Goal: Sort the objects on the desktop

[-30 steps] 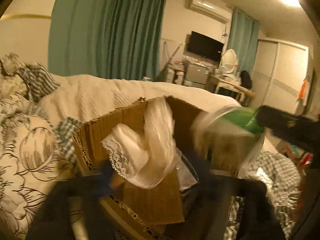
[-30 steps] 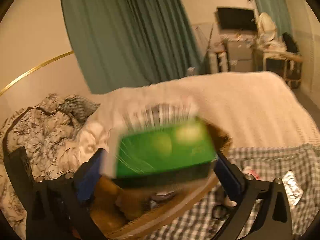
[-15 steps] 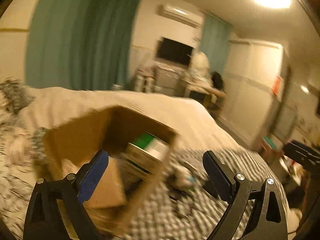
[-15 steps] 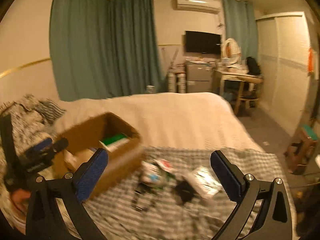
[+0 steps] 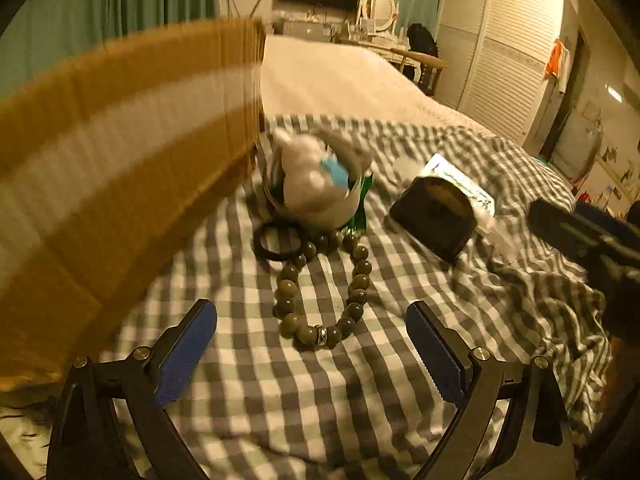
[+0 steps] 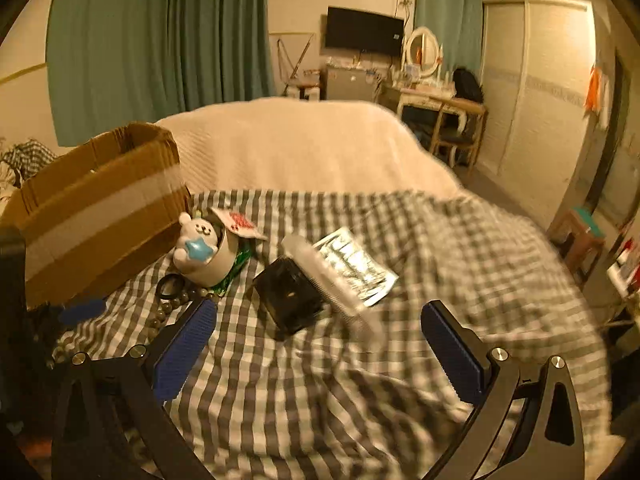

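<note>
My left gripper [image 5: 312,348] is open and empty, low over the checked cloth [image 5: 312,400], just short of a string of dark beads [image 5: 320,288]. Beyond the beads lie a black ring [image 5: 276,240], a white plush bear with a blue star [image 5: 316,184] and a black box [image 5: 434,216]. My right gripper [image 6: 320,344] is open and empty above the cloth [image 6: 320,408], near the black box [image 6: 288,292], a clear comb-like piece [image 6: 332,280] and a foil packet [image 6: 356,264]. The bear [image 6: 200,248] sits beside the cardboard box [image 6: 96,208].
The cardboard box [image 5: 112,168] fills the left of the left wrist view, close to that gripper. The right gripper shows at that view's right edge [image 5: 588,240]. A cream blanket [image 6: 304,144] covers the bed behind. A desk [image 6: 436,108] and wardrobe [image 6: 536,100] stand at the far right.
The right gripper let go of the green box, which went into the cardboard box, and drew back. Both grippers swung down from the box to the objects on the checked cloth.
</note>
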Tool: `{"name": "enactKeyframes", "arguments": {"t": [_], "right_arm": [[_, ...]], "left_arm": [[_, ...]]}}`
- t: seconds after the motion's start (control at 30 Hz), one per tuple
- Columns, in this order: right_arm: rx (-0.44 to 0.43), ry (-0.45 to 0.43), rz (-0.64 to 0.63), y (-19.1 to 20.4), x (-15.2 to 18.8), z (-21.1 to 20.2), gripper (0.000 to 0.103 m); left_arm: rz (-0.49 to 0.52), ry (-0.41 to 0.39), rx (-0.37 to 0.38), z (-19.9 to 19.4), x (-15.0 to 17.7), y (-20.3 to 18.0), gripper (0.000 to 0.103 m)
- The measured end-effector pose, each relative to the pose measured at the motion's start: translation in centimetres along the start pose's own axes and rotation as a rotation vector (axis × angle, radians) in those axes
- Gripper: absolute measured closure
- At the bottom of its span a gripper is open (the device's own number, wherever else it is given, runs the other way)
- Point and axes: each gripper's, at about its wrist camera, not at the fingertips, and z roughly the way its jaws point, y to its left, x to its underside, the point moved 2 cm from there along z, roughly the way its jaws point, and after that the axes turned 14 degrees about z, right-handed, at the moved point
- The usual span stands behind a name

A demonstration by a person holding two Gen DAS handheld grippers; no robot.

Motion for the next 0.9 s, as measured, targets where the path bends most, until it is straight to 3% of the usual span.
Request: {"name": "enactKeyframes", "arguments": {"t": [0.13, 0.23, 0.37, 0.4, 0.53, 0.6, 0.63, 0.67, 0.9], "right_arm": [[-0.011, 0.028, -0.085, 1.0, 0.1, 3.8, 0.001], [0.004, 0.047, -0.15, 1.6, 0.6, 6.5, 0.009], [-0.016, 0.11, -0.166, 1.7, 1.3, 9.1, 0.033], [-0.013, 0.119, -0.17, 1.7, 1.5, 9.5, 0.038], [-0.024, 0.167, -0.188, 2.0, 2.1, 10.0, 0.041], [-0.02, 0.194, -0.167, 1.6, 2.3, 10.1, 0.052], [-0.022, 0.194, -0.155, 1.3, 2.3, 9.8, 0.052], [-0.024, 0.193, -0.147, 1.0, 2.4, 9.3, 0.052], [-0.009, 0.184, -0.14, 0.2, 3.4, 4.3, 0.057]], "left_arm": [[-0.006, 0.061, -0.027, 2.7, -0.2, 0.4, 0.014], [0.015, 0.071, -0.036, 3.6, -0.1, 0.1, 0.014], [0.054, 0.078, -0.065, 4.0, -0.2, -0.6, 0.014], [0.058, 0.075, -0.064, 4.0, -0.2, -0.6, 0.019], [0.098, 0.061, -0.033, 3.8, -0.1, -1.4, 0.04], [0.119, 0.054, -0.019, 3.5, -0.2, -1.7, 0.068], [0.117, 0.049, -0.016, 3.2, -0.3, -1.6, 0.072], [0.103, 0.042, 0.013, 3.0, -0.3, -1.3, 0.089], [-0.003, 0.0, 0.12, 0.6, 0.1, 0.7, 0.092]]}}
